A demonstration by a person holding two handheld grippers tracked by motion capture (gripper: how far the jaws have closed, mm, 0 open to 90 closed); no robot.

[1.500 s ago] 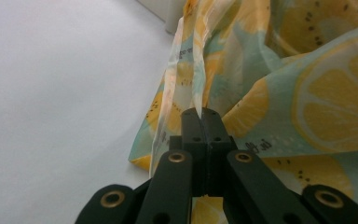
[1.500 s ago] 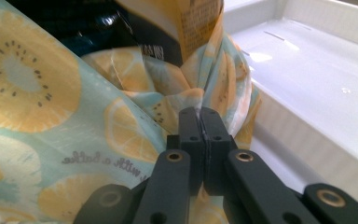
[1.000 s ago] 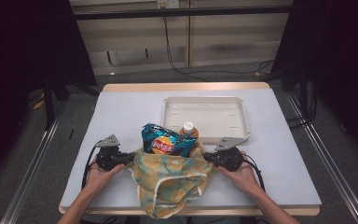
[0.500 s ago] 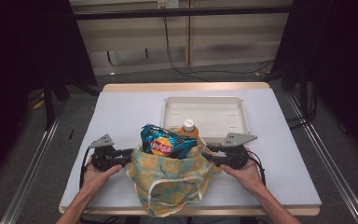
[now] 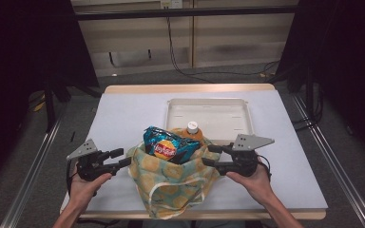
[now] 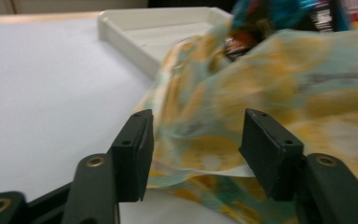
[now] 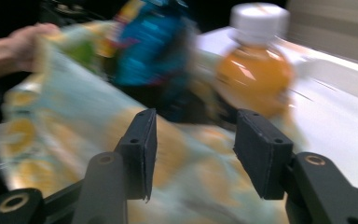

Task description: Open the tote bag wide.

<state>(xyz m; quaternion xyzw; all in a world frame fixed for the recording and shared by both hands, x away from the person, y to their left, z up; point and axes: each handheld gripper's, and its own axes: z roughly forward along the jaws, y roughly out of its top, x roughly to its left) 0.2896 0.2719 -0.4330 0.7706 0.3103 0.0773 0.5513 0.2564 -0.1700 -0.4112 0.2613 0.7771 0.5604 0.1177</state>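
Both tools stand with jaws spread, having just been opening, and neither pinches anything: the left gripper sits just left of the yellow-and-teal patterned fabric bag, the right gripper just right of it. In the left gripper view the bag's cloth lies beyond and partly between the black jaws, with the pads clear of it (image blurred, so a light brush cannot be ruled out). The right gripper view shows the same arrangement, cloth ahead of the parted jaws.

White table surface: bears the bag at its near edge, centre.

Shallow white rectangular plastic tray: behind the bag, toward the far right, apparently apart from it.

Fabric bag: slumped, mouth open upward, a loop handle hanging at its front.

Blue crisp packet with a red-and-yellow logo: stands in the bag's mouth, left half, top protruding.

Orange-filled clear bottle with a white cap: upright in the bag's mouth, right of the packet, touching or just beside it.
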